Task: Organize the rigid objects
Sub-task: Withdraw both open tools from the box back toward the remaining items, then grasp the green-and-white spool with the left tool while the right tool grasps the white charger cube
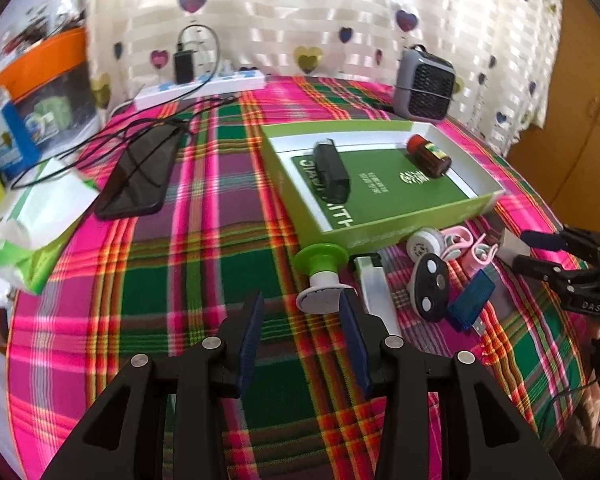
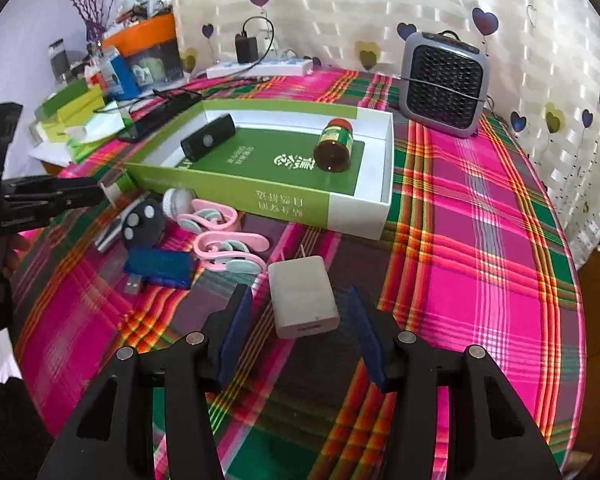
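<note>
A green box lid (image 1: 380, 224) (image 2: 236, 190) lies open on the plaid table and holds a black device (image 1: 331, 168) (image 2: 208, 142) and a brown bottle (image 1: 429, 156) (image 2: 335, 145). My left gripper (image 1: 300, 316) is open just short of a green-and-white spool (image 1: 321, 276). My right gripper (image 2: 300, 316) is open around a white charger plug (image 2: 303, 298), which lies on the cloth between the pads. Near the lid lie a white lighter (image 1: 376, 284), a black remote (image 1: 432, 284) (image 2: 142, 220), a blue USB stick (image 1: 470, 300) (image 2: 158, 266), pink clips (image 2: 228, 240) and a white round cap (image 1: 424, 242).
A black phone (image 1: 138, 172) with cables lies left of the lid. A tissue pack (image 1: 40, 216), a power strip (image 1: 200, 86) and a grey fan (image 1: 424, 86) (image 2: 444, 84) stand around the table's back. Boxes and clutter crowd the far left (image 2: 80, 100).
</note>
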The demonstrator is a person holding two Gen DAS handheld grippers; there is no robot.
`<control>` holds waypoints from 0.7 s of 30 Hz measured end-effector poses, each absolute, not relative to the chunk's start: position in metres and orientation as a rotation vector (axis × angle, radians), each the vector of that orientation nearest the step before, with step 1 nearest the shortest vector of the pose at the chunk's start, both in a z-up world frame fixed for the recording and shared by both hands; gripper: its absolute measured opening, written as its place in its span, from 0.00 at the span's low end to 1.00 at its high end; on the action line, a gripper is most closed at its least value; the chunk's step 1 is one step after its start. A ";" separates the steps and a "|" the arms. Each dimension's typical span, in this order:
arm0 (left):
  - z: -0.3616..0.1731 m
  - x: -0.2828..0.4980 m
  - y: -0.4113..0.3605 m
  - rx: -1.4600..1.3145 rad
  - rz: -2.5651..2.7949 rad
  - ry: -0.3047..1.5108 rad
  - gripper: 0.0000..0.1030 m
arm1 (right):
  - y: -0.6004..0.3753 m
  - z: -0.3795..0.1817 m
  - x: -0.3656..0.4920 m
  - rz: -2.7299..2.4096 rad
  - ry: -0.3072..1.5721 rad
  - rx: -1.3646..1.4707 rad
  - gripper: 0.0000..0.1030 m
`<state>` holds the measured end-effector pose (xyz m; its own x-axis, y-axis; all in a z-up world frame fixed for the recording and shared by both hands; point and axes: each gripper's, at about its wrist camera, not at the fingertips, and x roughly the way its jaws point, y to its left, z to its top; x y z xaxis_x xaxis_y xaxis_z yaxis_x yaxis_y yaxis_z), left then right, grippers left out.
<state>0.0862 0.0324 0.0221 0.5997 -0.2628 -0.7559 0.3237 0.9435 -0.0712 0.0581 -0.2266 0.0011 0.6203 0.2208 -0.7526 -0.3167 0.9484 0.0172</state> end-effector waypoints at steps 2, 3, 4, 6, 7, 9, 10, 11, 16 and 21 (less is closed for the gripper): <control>0.020 0.089 0.029 0.092 -0.353 0.869 0.42 | -0.224 -0.001 0.059 0.310 0.854 -0.124 0.50; 0.019 0.091 0.027 0.100 -0.357 0.871 0.44 | -0.224 -0.002 0.059 0.310 0.855 -0.121 0.50; 0.018 0.092 0.026 0.105 -0.362 0.873 0.44 | -0.223 -0.003 0.059 0.308 0.857 -0.118 0.50; 0.016 0.094 0.023 0.110 -0.372 0.879 0.44 | -0.224 -0.004 0.060 0.298 0.864 -0.112 0.50; 0.016 0.095 0.022 0.113 -0.372 0.881 0.44 | -0.224 -0.004 0.060 0.294 0.866 -0.109 0.50; 0.016 0.095 0.021 0.110 -0.372 0.880 0.44 | -0.225 -0.005 0.061 0.288 0.872 -0.103 0.50; 0.015 0.096 0.021 0.102 -0.372 0.882 0.44 | -0.225 -0.005 0.060 0.289 0.873 -0.098 0.50; 0.015 0.097 0.020 0.096 -0.373 0.882 0.44 | -0.225 -0.006 0.060 0.291 0.875 -0.092 0.50; 0.011 0.101 0.016 0.106 -0.385 0.894 0.44 | -0.219 -0.007 0.059 0.291 0.875 -0.118 0.51; 0.011 0.105 0.013 0.116 -0.388 0.894 0.44 | -0.218 -0.007 0.059 0.290 0.875 -0.121 0.53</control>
<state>0.1051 0.0129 0.0114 0.5615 -0.2812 -0.7782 0.3766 0.9243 -0.0622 0.0592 -0.2179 -0.0073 0.6051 0.2010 -0.7703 -0.2996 0.9540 0.0136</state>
